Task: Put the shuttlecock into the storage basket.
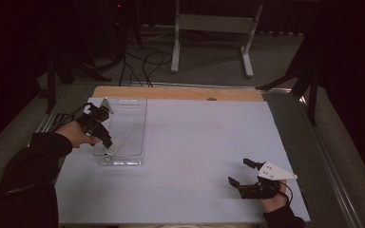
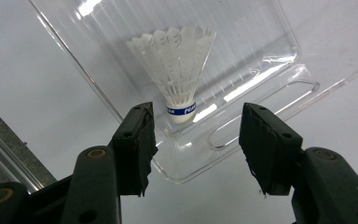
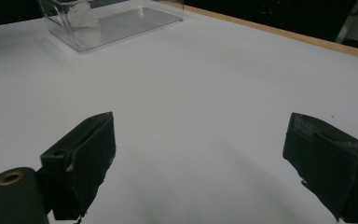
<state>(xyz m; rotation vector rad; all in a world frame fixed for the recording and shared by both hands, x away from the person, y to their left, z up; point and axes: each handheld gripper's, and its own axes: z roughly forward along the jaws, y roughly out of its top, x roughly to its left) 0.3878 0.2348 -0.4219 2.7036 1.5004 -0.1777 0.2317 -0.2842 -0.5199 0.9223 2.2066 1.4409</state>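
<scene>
One shuttlecock (image 2: 176, 70) lies in the clear plastic tray (image 1: 133, 133) at the left side of the white table (image 1: 204, 156), its feathered skirt fanned away from the left gripper (image 2: 196, 140) and its cork end, ringed with a blue band, turned towards it; the jaws of that gripper stand apart, one on each side of the cork but short of it, with nothing pressed between the pads; the shuttlecock looks to be resting on the tray floor, free of any grip. The right gripper (image 1: 247, 176) rests near the table's front right corner, well apart from the tray; its jaws are wide apart too, with nothing but bare table between them.

The step in hand reads as setting the shuttlecock down in the tray and letting go; to do it well, the left hand should draw back along the line of the jaws rather than sideways, so neither pad brushes the cork and rolls it; a lift straight up and back over the tray's near rim would also keep the jaw tips from catching the thin plastic wall and dragging the light tray across the table; the feathers are fragile, so any renewed grip belongs on the cork, not the skirt; the right gripper can stay where it is, though it could steady the tray if it starts to slide.
</scene>
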